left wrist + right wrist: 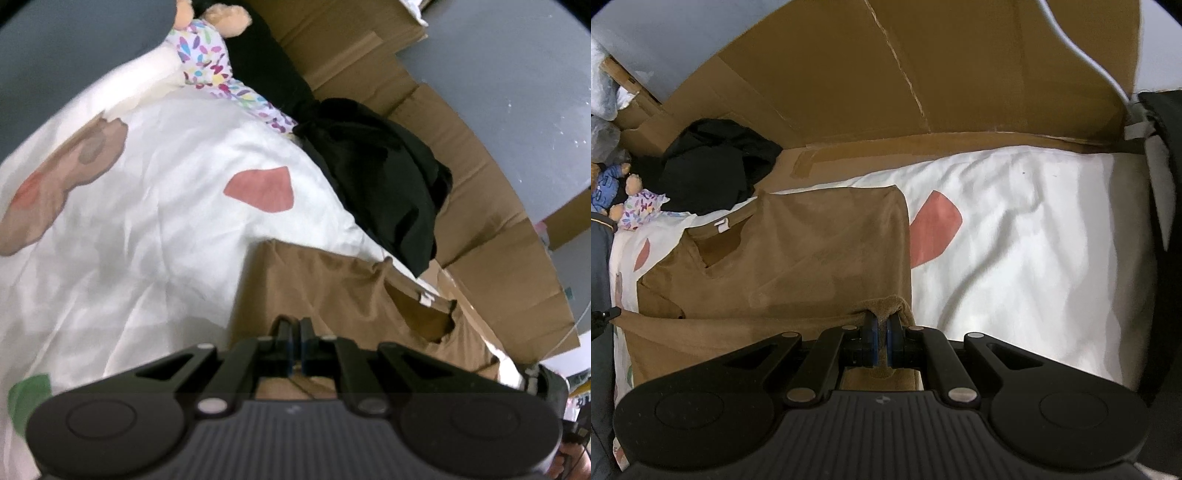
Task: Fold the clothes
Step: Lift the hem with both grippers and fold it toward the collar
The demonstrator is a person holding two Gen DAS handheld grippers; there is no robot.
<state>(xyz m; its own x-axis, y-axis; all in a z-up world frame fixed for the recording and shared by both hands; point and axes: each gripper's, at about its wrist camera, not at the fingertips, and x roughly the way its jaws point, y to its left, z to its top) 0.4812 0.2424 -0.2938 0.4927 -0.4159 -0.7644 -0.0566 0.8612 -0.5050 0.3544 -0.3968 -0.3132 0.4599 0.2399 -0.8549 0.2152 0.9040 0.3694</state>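
Note:
A brown shirt [798, 251] lies on a white bedsheet [1034, 229], its neckline with a white label toward the far left. My right gripper [881, 325] is shut on the shirt's near hem, a fold of brown cloth pinched between its blue pads. In the left wrist view the same brown shirt [332, 291] spreads ahead. My left gripper [294, 328] is shut on its edge, the fingers pressed together with cloth under them. The lifted hem stretches between both grippers over the shirt's body.
A heap of black clothing [384, 184] lies at the sheet's far edge, also seen as a black pile [713, 162]. Cardboard panels [923, 74] stand behind the bed. A soft doll in a flowered outfit [207, 48] lies near the black clothes. The white bedsheet [147, 221] has coloured shapes.

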